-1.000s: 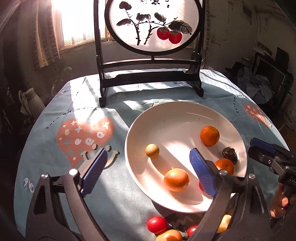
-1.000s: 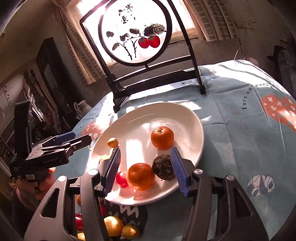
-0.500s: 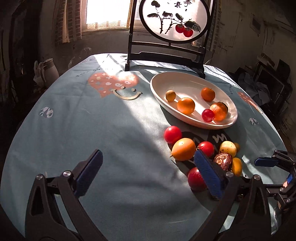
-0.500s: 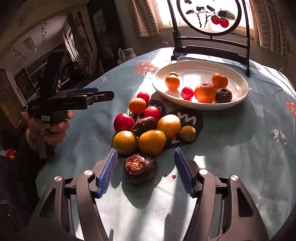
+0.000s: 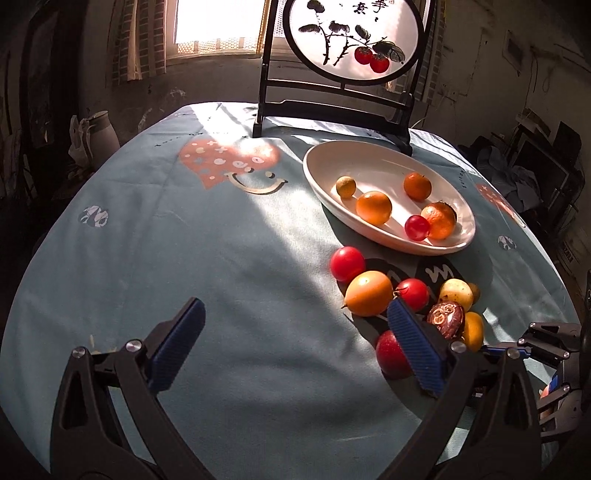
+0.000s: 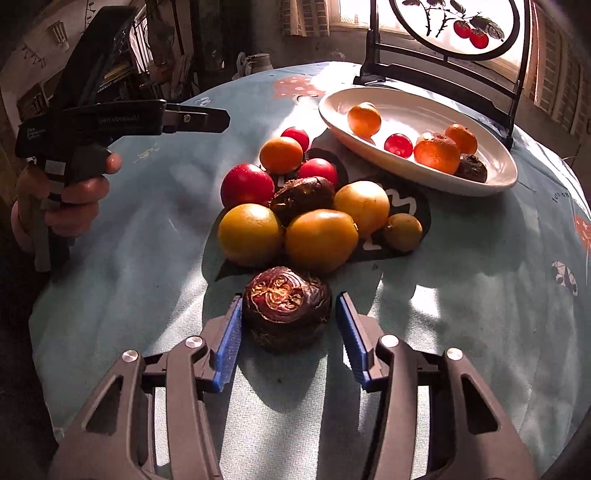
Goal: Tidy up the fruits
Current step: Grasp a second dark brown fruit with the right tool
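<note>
Pulled back from plate [image 6: 491, 182] to loose pile. Right gripper [image 6: 287, 326] closing around dark fruit [image 6: 286, 306], far pad not yet touching. Left gripper [image 5: 291, 354] wide, empty. Next: pinch, lift, carry to plate.

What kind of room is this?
Probably a room in someone's home: a round table with a printed tablecloth, a plate of fruit, a painted screen by the sunny window, and a jug.
</note>
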Action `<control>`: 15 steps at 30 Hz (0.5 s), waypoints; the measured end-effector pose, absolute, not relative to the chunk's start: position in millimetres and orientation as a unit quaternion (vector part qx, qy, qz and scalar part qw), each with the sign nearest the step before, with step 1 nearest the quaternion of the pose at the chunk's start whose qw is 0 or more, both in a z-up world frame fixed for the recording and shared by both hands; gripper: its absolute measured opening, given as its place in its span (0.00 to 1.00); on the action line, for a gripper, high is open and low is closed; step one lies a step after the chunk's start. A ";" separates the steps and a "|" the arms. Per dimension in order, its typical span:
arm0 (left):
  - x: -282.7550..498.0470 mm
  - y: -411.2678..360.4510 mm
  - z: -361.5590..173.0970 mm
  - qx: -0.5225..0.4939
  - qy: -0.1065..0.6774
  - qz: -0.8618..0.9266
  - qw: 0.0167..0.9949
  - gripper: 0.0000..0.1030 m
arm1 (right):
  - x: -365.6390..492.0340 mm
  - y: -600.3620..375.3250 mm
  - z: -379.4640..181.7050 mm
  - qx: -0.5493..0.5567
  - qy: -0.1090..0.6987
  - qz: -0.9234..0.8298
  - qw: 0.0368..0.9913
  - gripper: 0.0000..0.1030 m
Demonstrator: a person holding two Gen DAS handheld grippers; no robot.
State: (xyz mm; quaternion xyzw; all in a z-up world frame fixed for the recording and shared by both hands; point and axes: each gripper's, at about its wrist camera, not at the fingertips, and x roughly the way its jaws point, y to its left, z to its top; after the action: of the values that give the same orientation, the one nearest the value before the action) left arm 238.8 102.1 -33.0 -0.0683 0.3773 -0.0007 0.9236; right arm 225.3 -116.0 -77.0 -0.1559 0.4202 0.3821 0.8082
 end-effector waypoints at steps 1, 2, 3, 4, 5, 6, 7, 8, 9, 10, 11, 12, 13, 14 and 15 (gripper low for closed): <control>239.0 102.1 -33.0 -0.069 0.378 0.000 0.923 0.98 | 225.1 -116.2 -76.7 -0.156 0.420 0.385 0.807 0.46; 239.1 102.4 -33.1 -0.069 0.378 0.000 0.923 0.98 | 225.0 -115.7 -76.5 -0.158 0.419 0.384 0.808 0.45; 239.2 102.7 -33.3 -0.070 0.379 0.001 0.923 0.98 | 224.9 -115.8 -76.2 -0.159 0.418 0.384 0.808 0.45; 239.3 102.8 -33.3 -0.070 0.379 0.001 0.923 0.98 | 225.4 -116.8 -75.6 -0.157 0.419 0.385 0.807 0.45; 239.6 103.2 -33.3 -0.070 0.379 0.002 0.923 0.98 | 226.4 -118.5 -74.8 -0.152 0.420 0.387 0.807 0.44; 239.2 103.3 -33.0 -0.070 0.379 0.002 0.923 0.98 | 226.7 -121.1 -73.0 -0.142 0.420 0.391 0.806 0.44; 239.2 103.2 -32.9 -0.070 0.379 0.001 0.923 0.98 | 228.8 -124.9 -69.8 -0.127 0.420 0.396 0.807 0.44; 239.2 103.0 -32.6 -0.071 0.378 -0.001 0.923 0.98 | 230.9 -130.0 -65.3 -0.107 0.418 0.402 0.808 0.44; 238.9 102.6 -32.2 -0.072 0.377 -0.005 0.923 0.98 | 233.6 -136.4 -60.2 -0.085 0.415 0.406 0.810 0.44; 238.3 101.3 -31.6 -0.073 0.377 -0.013 0.923 0.98 | 237.0 -143.7 -55.0 -0.060 0.412 0.408 0.813 0.44; 236.9 98.9 -30.5 -0.073 0.375 -0.026 0.924 0.98 | 240.9 -151.9 -50.5 -0.035 0.408 0.406 0.817 0.44; 234.2 94.6 -27.9 -0.074 0.370 -0.049 0.925 0.97 | 244.9 -160.6 -46.6 -0.011 0.405 0.400 0.822 0.44; 230.1 88.1 -24.3 -0.073 0.362 -0.085 0.925 0.97 | 248.9 -168.8 -44.1 0.011 0.404 0.393 0.826 0.44; 225.3 79.0 -20.8 -0.070 0.355 -0.127 0.924 0.97 | 252.4 -175.2 -42.8 0.027 0.403 0.387 0.829 0.44; 220.2 69.6 -18.0 -0.063 0.350 -0.167 0.920 0.97 | 254.6 -179.2 -41.7 0.038 0.403 0.384 0.830 0.44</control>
State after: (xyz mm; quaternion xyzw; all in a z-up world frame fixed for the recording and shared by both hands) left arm 220.2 69.6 -18.0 -0.0631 0.3503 -0.1667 0.9195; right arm 254.6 -179.2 -41.7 0.0383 0.4034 0.3836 0.8299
